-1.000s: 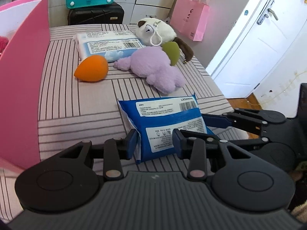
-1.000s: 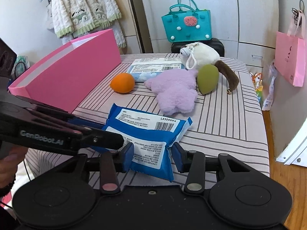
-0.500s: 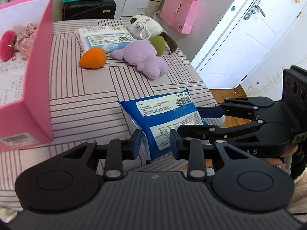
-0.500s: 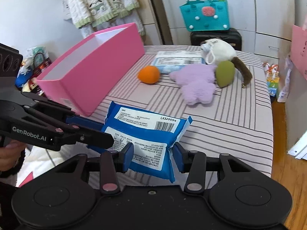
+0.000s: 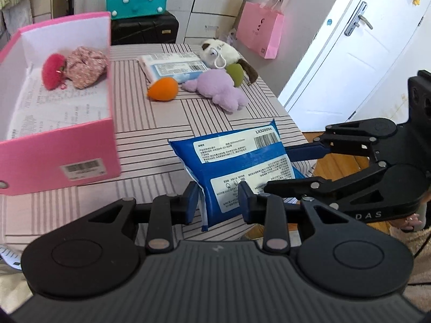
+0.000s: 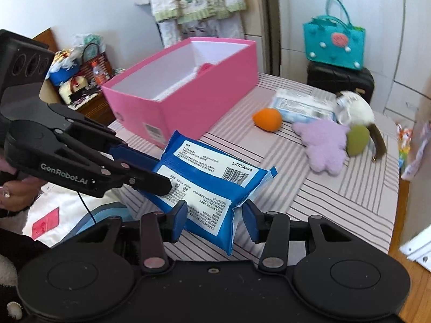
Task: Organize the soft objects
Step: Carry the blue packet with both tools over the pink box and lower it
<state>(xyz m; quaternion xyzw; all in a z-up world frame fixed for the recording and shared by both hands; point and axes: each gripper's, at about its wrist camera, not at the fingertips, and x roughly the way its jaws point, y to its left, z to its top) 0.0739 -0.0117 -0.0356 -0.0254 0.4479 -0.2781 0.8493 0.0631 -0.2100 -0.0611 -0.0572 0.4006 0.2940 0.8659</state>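
A blue pack of wipes point(image 5: 237, 156) hangs above the near end of the striped table point(image 5: 150, 145), gripped from two sides. My left gripper point(image 5: 218, 202) is shut on its near lower corner. My right gripper point(image 6: 215, 215) clamps the pack's point(image 6: 212, 177) other end, and in the left wrist view it point(image 5: 280, 169) comes in from the right. The left gripper point(image 6: 159, 172) enters the right wrist view from the left. The open pink box point(image 5: 54, 145) stands to the left, with a red fluffy thing point(image 5: 54, 71) and a floral cloth piece point(image 5: 84, 66) inside.
Further back on the table lie an orange sponge point(image 5: 163, 88), a purple plush point(image 5: 218, 88), a green sponge point(image 5: 234, 70), a white plush point(image 5: 223, 51) and a white wipes pack point(image 5: 172, 66). The table's right edge drops to a wooden floor beside a white door point(image 5: 350, 62).
Both grippers have risen with the blue pack, lifting it off the table and pulling it nearer. The inside of the pink box has come into view.
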